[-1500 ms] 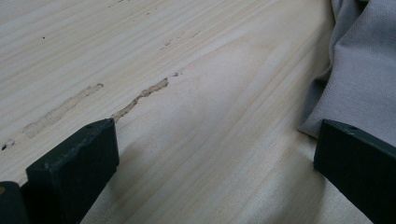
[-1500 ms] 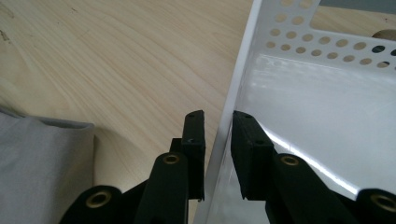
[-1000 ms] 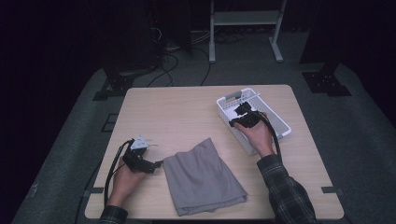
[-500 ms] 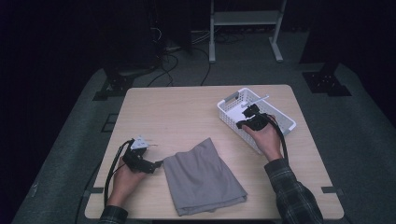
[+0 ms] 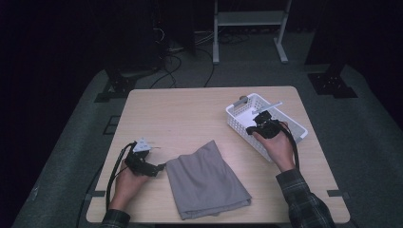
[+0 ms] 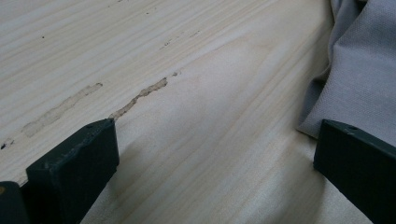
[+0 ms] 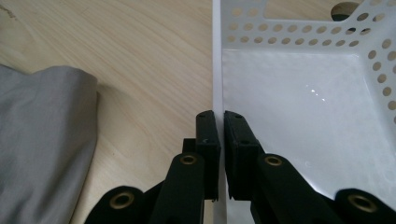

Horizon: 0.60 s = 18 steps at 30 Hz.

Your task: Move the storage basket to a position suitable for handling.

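Pale wooden worktop (image 5: 190, 118) — the white basket (image 5: 290, 124) at its right side is gripped by its wall in the right tongs (image 7: 221, 122); the left tongs (image 6: 210, 154) are held wide beside the grey cloth (image 5: 204, 183).

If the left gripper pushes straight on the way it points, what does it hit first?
Probably the grey cloth: the open left gripper rests low over the table, the cloth's edge just ahead by one jaw.
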Available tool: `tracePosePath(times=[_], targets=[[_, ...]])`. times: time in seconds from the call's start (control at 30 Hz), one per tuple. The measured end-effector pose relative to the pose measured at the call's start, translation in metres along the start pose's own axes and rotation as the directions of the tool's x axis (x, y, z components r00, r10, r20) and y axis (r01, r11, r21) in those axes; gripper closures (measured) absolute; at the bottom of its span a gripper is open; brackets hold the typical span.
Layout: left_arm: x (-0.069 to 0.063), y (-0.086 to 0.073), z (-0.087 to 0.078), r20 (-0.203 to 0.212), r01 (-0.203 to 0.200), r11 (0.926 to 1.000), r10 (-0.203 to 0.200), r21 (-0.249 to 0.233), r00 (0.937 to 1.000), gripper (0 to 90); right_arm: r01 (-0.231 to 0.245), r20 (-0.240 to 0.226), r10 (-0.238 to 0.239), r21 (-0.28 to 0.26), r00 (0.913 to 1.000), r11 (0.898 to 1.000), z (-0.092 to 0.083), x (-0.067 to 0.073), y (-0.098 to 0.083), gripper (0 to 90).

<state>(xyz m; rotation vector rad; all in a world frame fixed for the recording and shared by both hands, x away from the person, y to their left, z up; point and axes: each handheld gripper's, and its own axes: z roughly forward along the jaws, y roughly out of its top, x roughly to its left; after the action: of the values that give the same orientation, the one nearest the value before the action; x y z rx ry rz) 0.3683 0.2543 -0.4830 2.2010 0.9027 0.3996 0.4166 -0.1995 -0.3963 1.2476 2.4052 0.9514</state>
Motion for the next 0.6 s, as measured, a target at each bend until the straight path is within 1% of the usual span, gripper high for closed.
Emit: tracePosePath(times=[0.17, 0.33, 0.4, 0.6], targets=[[0.000, 0.000, 0.000, 0.000, -0.001, 1.0000, 0.001, 0.001, 1.0000, 0.0, -0.004, -0.008, 0.004, -0.010, 1.0000, 1.000, -0.008, 0.000, -0.009, 84.1], [0.000, 0.000, 0.000, 0.000, -0.003, 1.0000, 0.003, 0.003, 1.0000, 0.0, -0.026, -0.015, 0.026, -0.023, 0.9995, 0.999, -0.017, -0.001, -0.020, 84.1], [0.000, 0.000, 0.000, 0.000, -0.003, 1.0000, 0.003, 0.003, 1.0000, 0.0, -0.024, -0.015, 0.024, -0.022, 0.9996, 0.999, -0.018, -0.001, -0.020, 84.1], [0.000, 0.000, 0.000, -0.001, -0.003, 1.0000, 0.003, 0.003, 1.0000, 0.0, -0.025, -0.005, 0.025, -0.020, 0.9997, 1.000, -0.027, -0.001, -0.029, 84.2]])
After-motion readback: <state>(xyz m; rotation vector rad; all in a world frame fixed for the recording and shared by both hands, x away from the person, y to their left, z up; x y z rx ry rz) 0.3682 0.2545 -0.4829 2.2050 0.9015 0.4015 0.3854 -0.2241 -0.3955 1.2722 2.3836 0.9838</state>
